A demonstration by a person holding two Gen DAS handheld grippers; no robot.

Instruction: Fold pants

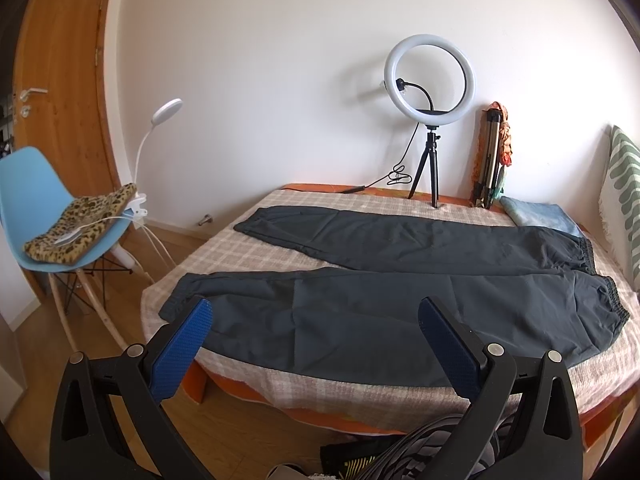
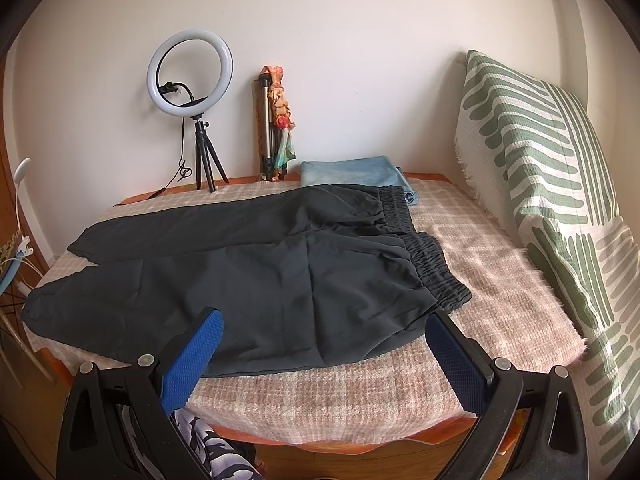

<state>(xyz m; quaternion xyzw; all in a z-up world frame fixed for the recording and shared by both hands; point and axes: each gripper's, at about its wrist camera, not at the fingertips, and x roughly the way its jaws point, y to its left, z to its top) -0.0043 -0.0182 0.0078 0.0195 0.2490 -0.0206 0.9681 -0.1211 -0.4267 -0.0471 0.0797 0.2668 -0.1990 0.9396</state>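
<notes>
Dark grey pants (image 1: 384, 292) lie spread flat on the bed's checked cover (image 1: 248, 256), legs apart to the left, elastic waistband (image 1: 600, 276) at the right. My left gripper (image 1: 316, 312) is open and empty, held above the bed's near edge over the near leg. In the right wrist view the pants (image 2: 248, 276) lie with the waistband (image 2: 428, 264) toward the right. My right gripper (image 2: 324, 324) is open and empty, hovering near the bed edge by the hip part of the pants.
A ring light on a tripod (image 1: 430, 80), a folded tripod (image 1: 490, 156) and a folded blue towel (image 2: 352, 174) stand at the far side by the wall. A green-striped cushion (image 2: 560, 184) leans at the right. A blue chair (image 1: 44, 200) stands left of the bed.
</notes>
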